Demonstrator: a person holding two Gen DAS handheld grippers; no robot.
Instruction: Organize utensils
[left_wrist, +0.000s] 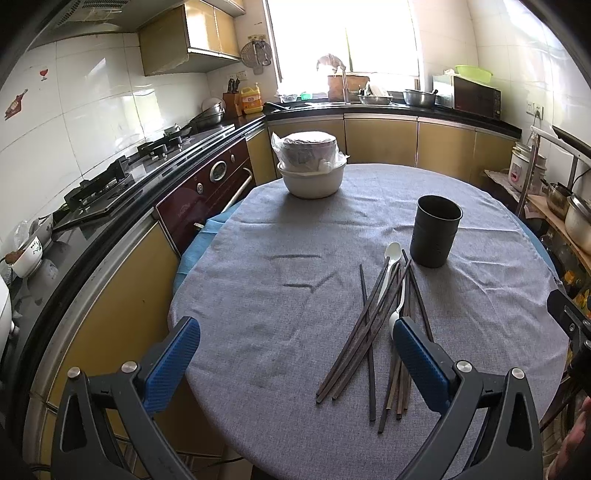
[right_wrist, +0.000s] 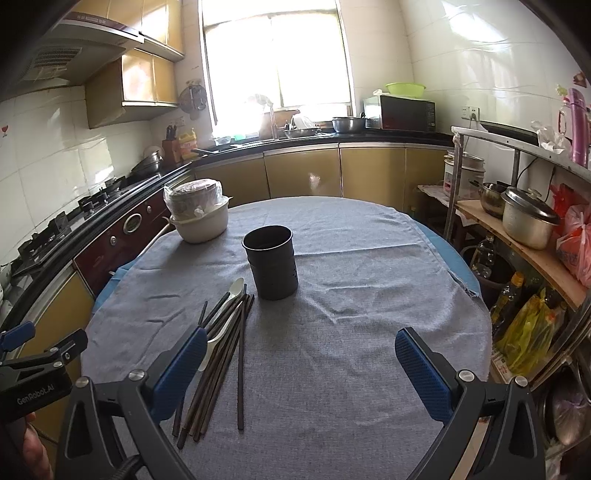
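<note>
Dark chopsticks (left_wrist: 369, 343) plus white spoon (left_wrist: 390, 258) piled just beside black holder (left_wrist: 436, 230); second spoon part-hidden; both grippers (left_wrist: 295, 354) (right_wrist: 301, 363) agape, empty.

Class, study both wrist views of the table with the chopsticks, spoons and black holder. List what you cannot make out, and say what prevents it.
- Inside of the black holder: both views, its own wall hides the bottom.
- Chopsticks: exact count unclear; they overlap, and the gripper fingers cover some in each view.
- White spoons: lower parts hidden under chopsticks and fingers.
- Contents of the wrapped bowls: both views, plastic covers them.
</note>
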